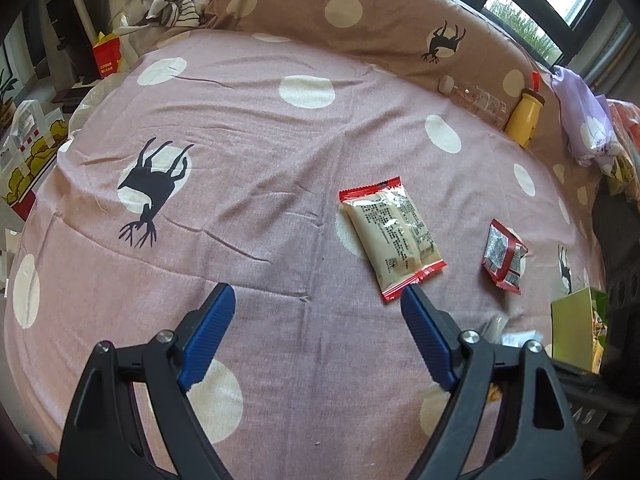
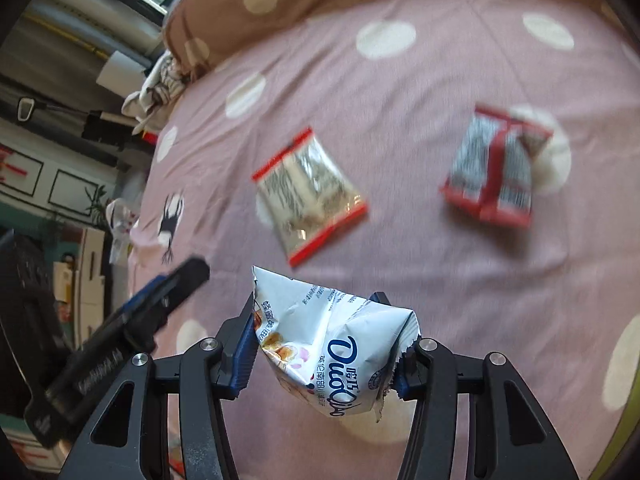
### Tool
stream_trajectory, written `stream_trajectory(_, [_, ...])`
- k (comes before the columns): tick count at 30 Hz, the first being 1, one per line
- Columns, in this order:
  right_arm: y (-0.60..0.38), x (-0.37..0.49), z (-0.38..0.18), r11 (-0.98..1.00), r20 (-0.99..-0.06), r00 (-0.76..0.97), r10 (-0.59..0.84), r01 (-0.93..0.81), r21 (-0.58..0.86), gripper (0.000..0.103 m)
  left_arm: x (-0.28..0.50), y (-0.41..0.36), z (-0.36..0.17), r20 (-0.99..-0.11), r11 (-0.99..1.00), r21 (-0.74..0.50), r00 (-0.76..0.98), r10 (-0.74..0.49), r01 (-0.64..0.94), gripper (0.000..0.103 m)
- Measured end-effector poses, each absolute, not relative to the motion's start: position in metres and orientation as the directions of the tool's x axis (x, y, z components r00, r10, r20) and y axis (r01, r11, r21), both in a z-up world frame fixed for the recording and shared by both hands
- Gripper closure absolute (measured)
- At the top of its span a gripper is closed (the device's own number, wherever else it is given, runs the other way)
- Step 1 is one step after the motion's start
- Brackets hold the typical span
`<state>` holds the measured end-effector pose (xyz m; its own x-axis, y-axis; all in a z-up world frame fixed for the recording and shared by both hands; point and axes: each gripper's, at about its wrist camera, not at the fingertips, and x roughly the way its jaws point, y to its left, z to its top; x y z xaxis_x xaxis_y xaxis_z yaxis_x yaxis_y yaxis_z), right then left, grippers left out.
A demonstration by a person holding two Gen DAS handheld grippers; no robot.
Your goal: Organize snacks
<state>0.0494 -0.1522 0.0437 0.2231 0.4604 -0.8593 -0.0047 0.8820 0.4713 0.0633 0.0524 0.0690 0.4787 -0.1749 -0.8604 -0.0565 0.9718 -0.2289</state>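
My right gripper (image 2: 320, 320) is shut on a crumpled white snack packet (image 2: 340, 360) with blue lettering, held just above the pink spotted bedsheet (image 2: 440, 300). Beyond it lie a beige packet with red ends (image 2: 310, 196) and a red and silver packet (image 2: 496, 168), both blurred. In the left wrist view the same beige packet (image 1: 394, 236) lies just past my right fingertip, with the red and silver packet (image 1: 504, 256) to its right. My left gripper (image 1: 318, 290) is open over bare sheet, nothing between its fingers.
A brown spotted pillow (image 1: 360, 12) runs along the far side, with a clear bottle (image 1: 478, 102) and a yellow bottle (image 1: 524, 116) against it. A green box (image 1: 572, 324) and a dark basket (image 1: 616, 280) sit at the right. The bed edge drops off at the left.
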Motion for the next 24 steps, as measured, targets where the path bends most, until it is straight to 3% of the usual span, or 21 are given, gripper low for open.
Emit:
stream_trajectory(3, [-0.153, 0.042, 0.037, 0.917, -0.898, 0.210, 0.387, 0.020, 0.399, 0.048, 0.061, 0.048, 0.067, -0.867, 0.977, -0.209, 0.472, -0.162, -0.048, 0.018])
stream_trajectory(7, [-0.162, 0.043, 0.043, 0.912, -0.890, 0.251, 0.381, 0.053, 0.406, 0.027, 0.056, 0.044, 0.069, -0.864, 0.975, -0.220, 0.471, -0.177, -0.039, 0.018])
stream_trajectory(17, [-0.198, 0.026, 0.067, 0.874, -0.834, 0.385, 0.395, 0.121, 0.470, 0.026, 0.045, 0.021, 0.073, -0.839, 0.935, -0.342, 0.419, -0.347, 0.090, 0.018])
stream_trajectory(24, [-0.203, 0.026, 0.066, 0.848, -0.810, 0.404, 0.425, 0.134, 0.512, 0.026, 0.042, -0.023, 0.051, -0.846, 0.885, -0.408, 0.272, -0.459, 0.224, 0.018])
